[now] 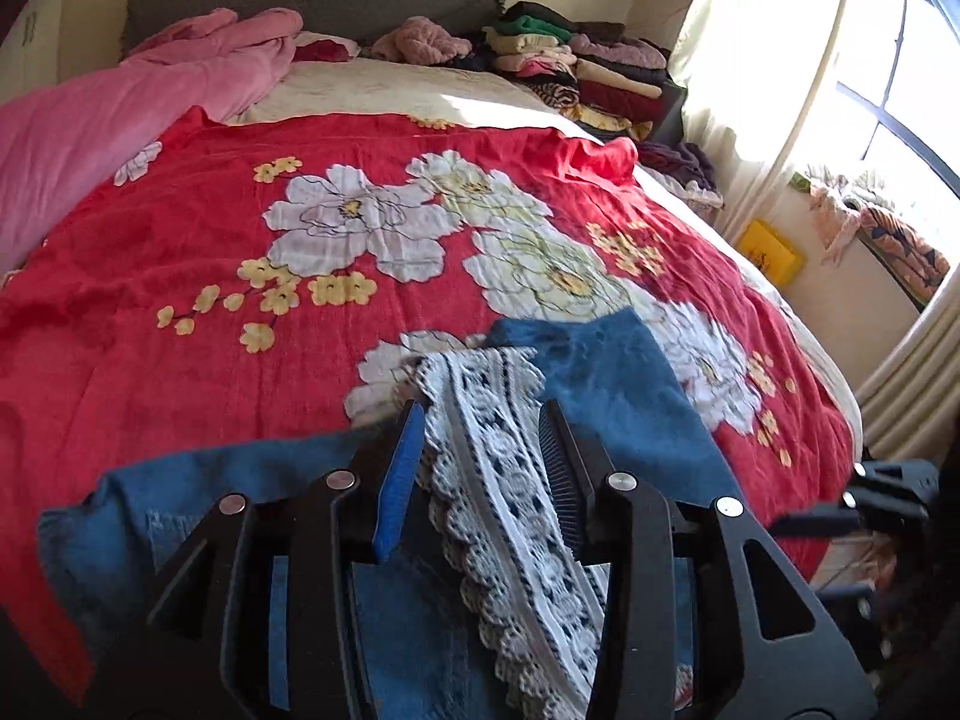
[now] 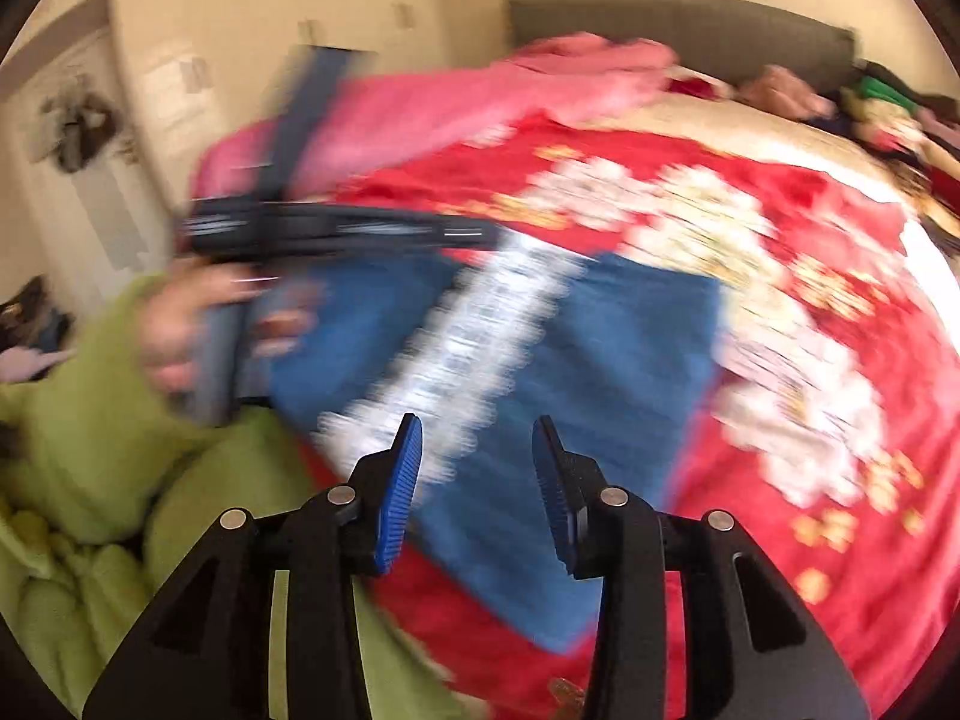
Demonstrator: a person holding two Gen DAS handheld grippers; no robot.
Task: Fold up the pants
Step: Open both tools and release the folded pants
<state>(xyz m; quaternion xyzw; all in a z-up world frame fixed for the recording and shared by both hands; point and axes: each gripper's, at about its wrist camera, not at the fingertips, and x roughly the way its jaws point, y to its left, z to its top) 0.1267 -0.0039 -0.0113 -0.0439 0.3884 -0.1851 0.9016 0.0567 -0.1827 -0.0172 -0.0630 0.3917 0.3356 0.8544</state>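
Blue denim pants point(image 1: 612, 384) with white lace trim point(image 1: 510, 480) lie on the red floral bed point(image 1: 180, 240); trim passes between the left tool's point(image 1: 480, 420) spread fingers, right tool point(image 2: 477, 438) gapes above them.

Right wrist view is motion-blurred; the pants point(image 2: 600, 348) smear, edges indistinct.

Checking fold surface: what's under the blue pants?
The blue pants lie on the red floral bedspread, with the white lace strip on top, between the open left tool fingers. The bedspread beneath the pants is covered; anything there cannot be seen.
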